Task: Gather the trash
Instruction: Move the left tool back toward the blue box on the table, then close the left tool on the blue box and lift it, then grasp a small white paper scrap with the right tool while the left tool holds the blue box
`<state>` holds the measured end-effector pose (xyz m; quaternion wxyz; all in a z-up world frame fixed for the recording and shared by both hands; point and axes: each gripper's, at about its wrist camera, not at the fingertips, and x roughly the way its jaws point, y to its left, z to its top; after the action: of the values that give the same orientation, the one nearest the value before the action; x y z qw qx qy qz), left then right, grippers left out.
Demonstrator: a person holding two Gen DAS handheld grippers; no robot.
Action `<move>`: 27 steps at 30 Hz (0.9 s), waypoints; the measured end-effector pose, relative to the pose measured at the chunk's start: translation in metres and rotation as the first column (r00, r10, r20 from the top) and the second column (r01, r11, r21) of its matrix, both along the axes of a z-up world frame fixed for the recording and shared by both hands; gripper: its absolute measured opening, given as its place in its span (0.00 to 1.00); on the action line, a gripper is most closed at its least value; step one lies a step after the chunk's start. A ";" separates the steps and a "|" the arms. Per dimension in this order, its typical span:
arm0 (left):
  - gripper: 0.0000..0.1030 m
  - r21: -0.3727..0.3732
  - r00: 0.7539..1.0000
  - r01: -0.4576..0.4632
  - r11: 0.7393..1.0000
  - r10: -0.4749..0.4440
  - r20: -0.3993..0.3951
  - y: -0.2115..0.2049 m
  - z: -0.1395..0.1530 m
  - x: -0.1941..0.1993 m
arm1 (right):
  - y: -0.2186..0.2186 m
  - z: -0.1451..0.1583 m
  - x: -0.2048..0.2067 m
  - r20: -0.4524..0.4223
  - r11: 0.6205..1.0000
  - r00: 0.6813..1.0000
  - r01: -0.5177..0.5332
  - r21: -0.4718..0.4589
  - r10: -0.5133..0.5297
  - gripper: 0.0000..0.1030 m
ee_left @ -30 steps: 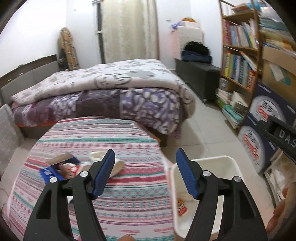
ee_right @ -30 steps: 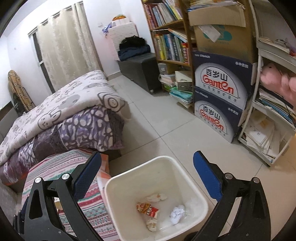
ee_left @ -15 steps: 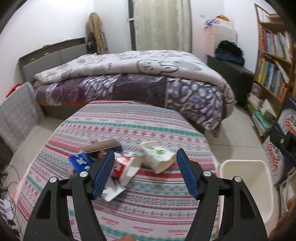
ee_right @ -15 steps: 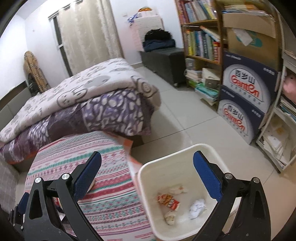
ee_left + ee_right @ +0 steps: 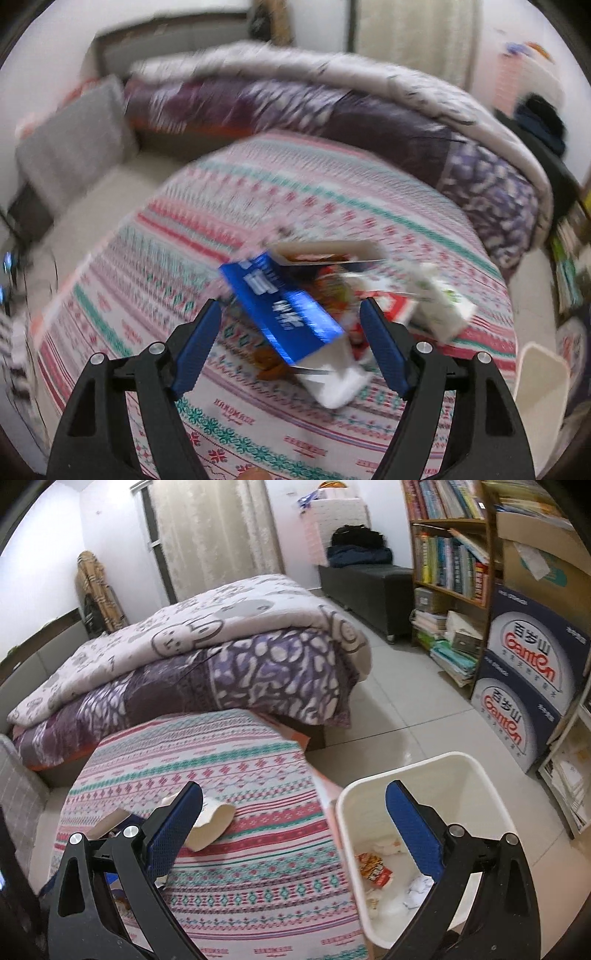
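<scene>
Left claw (image 5: 290, 328) is hanging wide open and empty over the blue carton (image 5: 280, 308) in the trash pile on the bench (image 5: 332, 206), apparently framing a grab. Right claw (image 5: 295, 823), equally spread and empty, is waiting by the bin (image 5: 495, 775). Blur is obscuring the wrappers beneath.

A home bedroom: quilted bed (image 5: 192, 657), curtain (image 5: 210, 535), crowded bookshelf (image 5: 450, 554).
</scene>
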<state>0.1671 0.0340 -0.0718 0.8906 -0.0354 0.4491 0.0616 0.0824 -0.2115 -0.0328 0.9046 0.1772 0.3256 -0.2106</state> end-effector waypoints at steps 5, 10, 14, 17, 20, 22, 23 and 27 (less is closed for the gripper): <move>0.73 -0.225 0.983 -0.083 0.971 0.043 -0.176 0.042 -0.036 0.027 | 0.017 -0.006 0.010 -0.021 0.998 0.997 -0.069 -0.002 0.069 0.92; 0.61 -0.430 0.975 -0.108 0.896 0.010 -0.224 0.066 -0.056 0.041 | 0.028 -0.015 0.021 -0.042 0.990 0.990 -0.130 0.047 0.132 0.92; 0.35 -0.475 0.975 -0.079 0.877 -0.032 -0.221 0.068 -0.053 0.040 | 0.037 -0.027 0.031 -0.071 0.981 0.982 -0.171 0.092 0.177 0.92; 0.23 -0.470 0.975 -0.064 0.880 -0.045 -0.216 0.075 -0.043 0.033 | 0.048 -0.035 0.038 -0.092 0.971 0.970 -0.217 0.105 0.226 0.92; 0.20 -0.446 0.977 -0.042 0.894 -0.056 -0.204 0.086 -0.033 0.026 | 0.065 -0.039 0.043 -0.108 0.957 0.952 -0.276 0.094 0.285 0.92; 0.19 -0.435 0.979 -0.032 0.900 -0.060 -0.196 0.095 -0.025 0.021 | 0.074 -0.039 0.045 -0.110 0.945 0.940 -0.315 0.088 0.323 0.92; 0.19 -0.418 0.981 -0.027 0.908 -0.057 -0.187 0.101 -0.018 0.018 | 0.079 -0.039 0.046 -0.110 0.939 0.934 -0.333 0.082 0.341 0.92; 0.19 -0.229 0.994 0.013 0.973 -0.038 -0.103 0.117 0.013 0.004 | 0.107 -0.033 0.054 -0.113 0.907 0.900 -0.421 0.025 0.421 0.92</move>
<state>0.1714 0.1507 -0.0588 0.8563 -0.1281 0.5004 0.0001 0.1359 -0.1042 -0.0658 0.9082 0.0900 0.4082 -0.0203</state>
